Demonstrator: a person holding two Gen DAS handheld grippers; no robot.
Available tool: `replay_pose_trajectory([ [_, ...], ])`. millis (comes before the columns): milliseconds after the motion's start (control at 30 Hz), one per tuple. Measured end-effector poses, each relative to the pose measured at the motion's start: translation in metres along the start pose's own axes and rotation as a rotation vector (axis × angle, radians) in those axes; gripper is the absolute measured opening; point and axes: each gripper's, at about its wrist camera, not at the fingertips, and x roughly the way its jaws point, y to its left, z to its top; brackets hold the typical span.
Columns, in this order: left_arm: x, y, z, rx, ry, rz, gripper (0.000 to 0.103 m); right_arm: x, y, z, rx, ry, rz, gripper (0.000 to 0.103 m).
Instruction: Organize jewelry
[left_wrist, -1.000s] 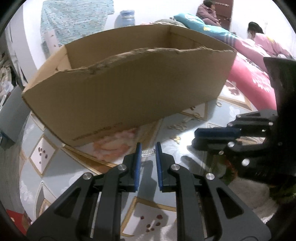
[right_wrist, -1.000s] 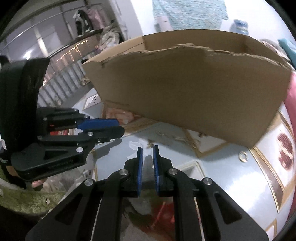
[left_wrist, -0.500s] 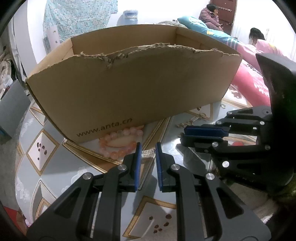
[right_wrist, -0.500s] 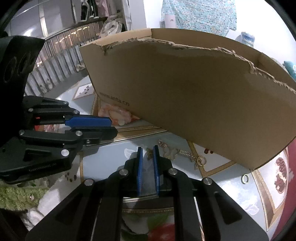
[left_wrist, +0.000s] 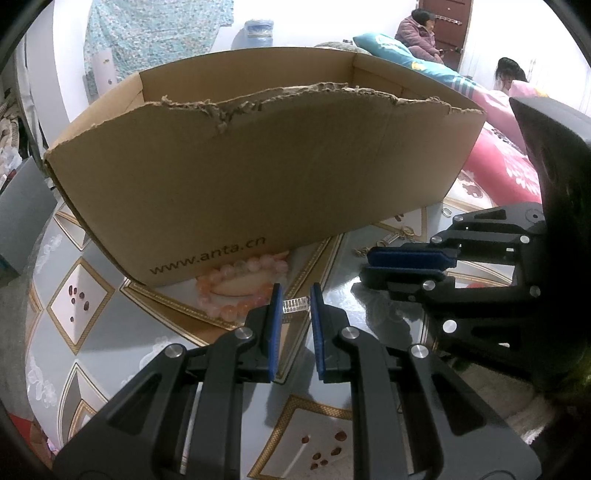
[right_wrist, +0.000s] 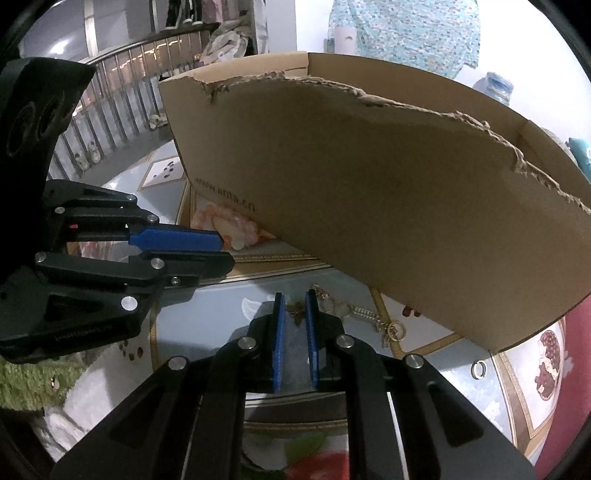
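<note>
**Two grippers pinching jewellery beside a torn box**

The left gripper (left_wrist: 295, 301) pinches a small clear ridged clasp piece (left_wrist: 294, 305) between its blue pads, above the patterned tablecloth (left_wrist: 55, 295). The right gripper (right_wrist: 294, 306) has its jaws nearly together on a small bronze charm (right_wrist: 296, 309). A pink beaded bracelet (left_wrist: 242, 286) lies against the brown cardboard box (left_wrist: 258, 177); a gold chain (right_wrist: 365, 316) rests near the box's base.

Black left tongs (left_wrist: 295, 308) and right tongs (right_wrist: 294, 308) bear blue pads, silver screws.
</note>
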Motion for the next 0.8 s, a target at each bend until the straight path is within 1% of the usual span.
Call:
replay_pose_trajectory([
  [233, 0.0006, 0.0008, -0.0004, -0.002, 0.003, 0.000, 0.014, 0.0027, 0.0010, 0.0053, -0.036, 0.021, 0.003, 0.012],
  [367, 0.0012, 0.0011, -0.0022, -0.004, 0.006, -0.002, 0.014, 0.0023, -0.0027, 0.0076, -0.039, 0.044, 0.036, 0.012],
  [467, 0.0009, 0.0010, -0.0025, -0.003, 0.001, -0.002, 0.014, 0.0023, -0.0049, 0.0106, -0.038, 0.063, 0.059, 0.009],
  [567, -0.0002, 0.0019, -0.0031, -0.003, -0.002, -0.001, 0.014, 0.0009, -0.0056, 0.0096, -0.043, 0.057, 0.063, 0.008],
  [800, -0.0053, 0.0018, -0.0030, -0.003, -0.011, 0.005, 0.014, -0.0016, -0.0088, 0.0054, -0.005, 0.044, 0.079, 0.007],
])
